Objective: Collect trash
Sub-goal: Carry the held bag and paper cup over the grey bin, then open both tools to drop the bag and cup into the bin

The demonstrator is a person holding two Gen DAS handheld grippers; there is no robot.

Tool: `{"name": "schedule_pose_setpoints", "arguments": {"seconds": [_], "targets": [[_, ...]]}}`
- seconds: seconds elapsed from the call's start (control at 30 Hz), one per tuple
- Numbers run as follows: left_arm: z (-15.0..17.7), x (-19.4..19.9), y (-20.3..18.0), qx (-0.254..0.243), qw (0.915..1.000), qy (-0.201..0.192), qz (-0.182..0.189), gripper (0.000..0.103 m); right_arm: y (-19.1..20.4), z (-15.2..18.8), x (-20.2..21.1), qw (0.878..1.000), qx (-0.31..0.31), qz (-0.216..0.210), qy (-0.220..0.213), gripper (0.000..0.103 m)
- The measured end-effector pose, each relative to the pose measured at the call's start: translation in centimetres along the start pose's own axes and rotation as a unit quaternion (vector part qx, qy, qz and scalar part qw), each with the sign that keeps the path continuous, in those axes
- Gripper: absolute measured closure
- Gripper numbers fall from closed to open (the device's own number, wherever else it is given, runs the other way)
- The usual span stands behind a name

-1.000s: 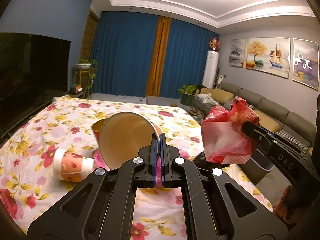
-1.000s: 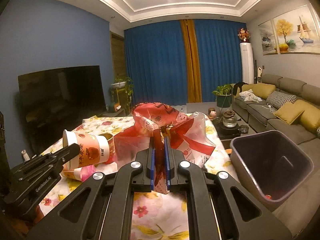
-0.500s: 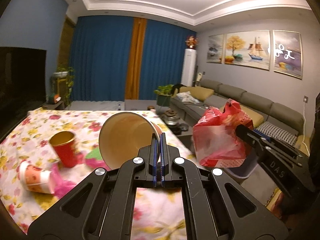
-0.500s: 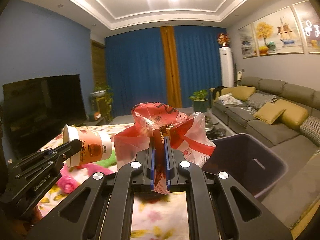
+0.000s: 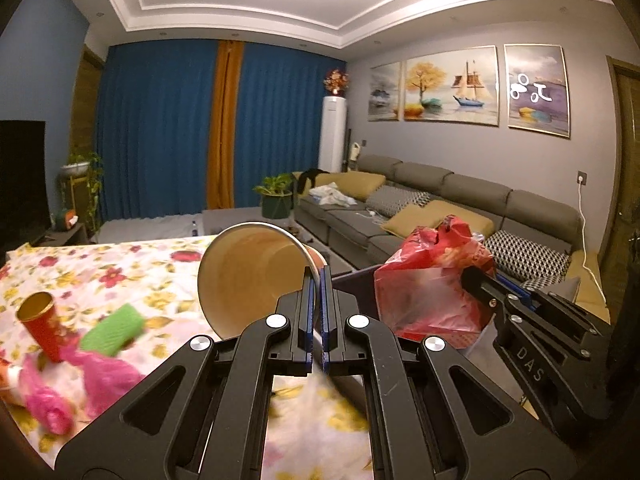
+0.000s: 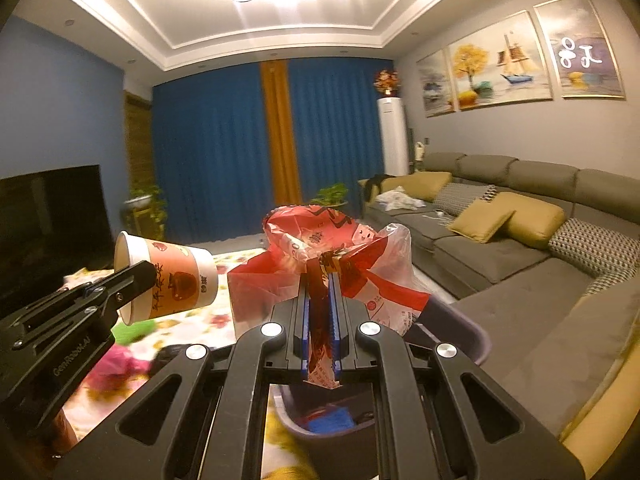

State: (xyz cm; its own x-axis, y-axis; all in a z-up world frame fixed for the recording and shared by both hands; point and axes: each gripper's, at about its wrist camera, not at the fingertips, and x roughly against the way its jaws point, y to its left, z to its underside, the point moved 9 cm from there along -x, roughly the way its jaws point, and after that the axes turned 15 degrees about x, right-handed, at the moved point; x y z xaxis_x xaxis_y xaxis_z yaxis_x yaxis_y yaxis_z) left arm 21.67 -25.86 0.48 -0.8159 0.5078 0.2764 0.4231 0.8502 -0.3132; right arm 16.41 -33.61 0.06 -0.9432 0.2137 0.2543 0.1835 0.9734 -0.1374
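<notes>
My left gripper (image 5: 317,276) is shut on the rim of a large paper cup (image 5: 248,276), held on its side with the mouth toward the camera; the cup (image 6: 168,284) and the left gripper (image 6: 138,276) also show in the right wrist view. My right gripper (image 6: 320,268) is shut on a red and clear plastic bag (image 6: 320,240), held above the dark purple trash bin (image 6: 456,336). The bag (image 5: 432,280) also shows at the right in the left wrist view, next to the bin (image 5: 356,284).
On the floral tablecloth (image 5: 120,264) lie a small red cup (image 5: 40,324), a green packet (image 5: 114,328) and pink plastic (image 5: 72,384). A grey sofa (image 6: 520,232) runs along the right wall. The bin holds some blue and red trash (image 6: 332,420).
Both grippers have swung right with cup and bag, away from the table. The bin now lies right under the right gripper, and the table trash has slid left in view.
</notes>
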Motion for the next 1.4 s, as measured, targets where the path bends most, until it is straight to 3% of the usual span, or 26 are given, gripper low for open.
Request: {"name": "schedule_pose_setpoints", "arguments": {"seconds": [0.23, 0.6, 1.4], "targets": [[1.7, -3.7, -2.8, -0.009, 0.9998, 0.016, 0.009, 0.101, -3.2, 1.0, -1.4, 0.999, -0.019, 0.025, 0.006, 0.094], [3.6, -6.8, -5.0, -0.009, 0.9992, 0.033, 0.022, 0.101, -4.4, 1.8, -3.3, 0.999, -0.024, 0.029, 0.014, 0.094], [4.9, -9.2, -4.4, 0.009, 0.9970, 0.068, 0.036, 0.101, -5.5, 2.0, -5.2, 0.999, -0.031, 0.002, 0.011, 0.094]]}}
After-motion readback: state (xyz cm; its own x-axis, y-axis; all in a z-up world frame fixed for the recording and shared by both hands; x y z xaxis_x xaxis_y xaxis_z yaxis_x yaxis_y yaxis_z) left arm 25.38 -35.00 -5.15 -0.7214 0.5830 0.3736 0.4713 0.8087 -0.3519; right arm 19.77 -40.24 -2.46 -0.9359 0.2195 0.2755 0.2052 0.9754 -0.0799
